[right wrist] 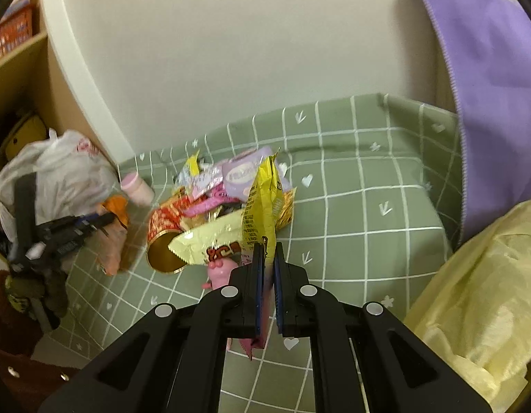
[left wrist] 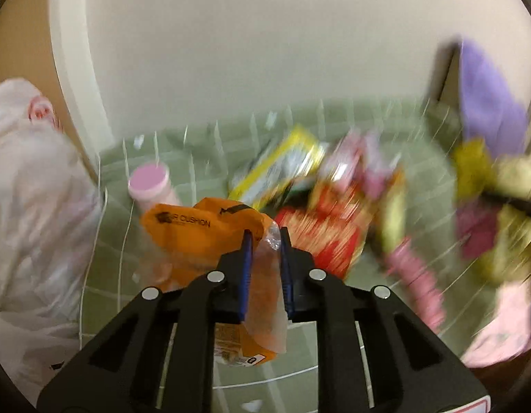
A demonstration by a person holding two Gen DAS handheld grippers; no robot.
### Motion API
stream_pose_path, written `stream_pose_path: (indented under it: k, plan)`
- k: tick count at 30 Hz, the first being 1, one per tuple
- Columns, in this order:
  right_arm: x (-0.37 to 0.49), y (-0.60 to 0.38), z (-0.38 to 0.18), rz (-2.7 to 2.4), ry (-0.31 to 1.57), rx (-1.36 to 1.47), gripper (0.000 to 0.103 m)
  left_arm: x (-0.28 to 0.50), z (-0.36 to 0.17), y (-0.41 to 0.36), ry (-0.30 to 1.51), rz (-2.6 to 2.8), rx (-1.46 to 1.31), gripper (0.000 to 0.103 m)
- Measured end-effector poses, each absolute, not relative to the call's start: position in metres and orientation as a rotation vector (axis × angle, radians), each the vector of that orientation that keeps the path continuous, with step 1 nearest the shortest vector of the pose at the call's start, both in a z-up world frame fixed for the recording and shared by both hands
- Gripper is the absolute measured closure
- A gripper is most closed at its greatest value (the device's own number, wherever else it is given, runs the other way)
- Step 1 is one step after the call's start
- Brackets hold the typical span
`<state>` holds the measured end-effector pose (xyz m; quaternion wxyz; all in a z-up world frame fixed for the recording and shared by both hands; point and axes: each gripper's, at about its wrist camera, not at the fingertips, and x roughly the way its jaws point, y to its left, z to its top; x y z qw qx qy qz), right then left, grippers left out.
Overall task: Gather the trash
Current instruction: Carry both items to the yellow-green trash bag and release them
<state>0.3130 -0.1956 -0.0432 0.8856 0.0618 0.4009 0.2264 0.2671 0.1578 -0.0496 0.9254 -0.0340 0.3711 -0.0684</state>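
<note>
Against a cream wall, the green checked cloth (right wrist: pixel 368 206) carries piled wrappers (right wrist: pixel 224 186). Left gripper (left wrist: pixel 265 237) clamps an orange packet (left wrist: pixel 203 237); right gripper (right wrist: pixel 269 251) pinches a yellow wrapper (right wrist: pixel 262 206)

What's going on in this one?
A person with a gripper in each hand is clearing wrappers off a green checked tablecloth. The left gripper is shut on an orange plastic packet, and the right gripper is shut on a yellow wrapper. A pile of wrappers, a red can and a pink bottle remain. A white bag sits left, a yellow bag right.
</note>
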Motion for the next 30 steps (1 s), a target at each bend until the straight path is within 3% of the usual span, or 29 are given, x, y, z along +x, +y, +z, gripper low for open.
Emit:
stream_pose_path:
  k: [8,18,25,30]
  plan:
    - [0.285,-0.230,0.010,0.376,0.677,0.147,0.095,0.267,0.057,0.093,0.530,-0.430,-0.074,0.090]
    - [0.205,-0.335,0.065,-0.032,0.537,0.081,0.095,0.276,0.114,-0.073,0.475,-1.082,-0.042,0.090]
    - [0.148,-0.411,0.063,-0.316,0.544,0.160,0.095,0.284,0.103,-0.172,0.569,-1.472,-0.148,0.090]
    - [0.132,-0.425,0.055,-0.371,0.554,0.201,0.095,0.305,0.038,-0.231,0.781,-1.394,-0.041,0.090]
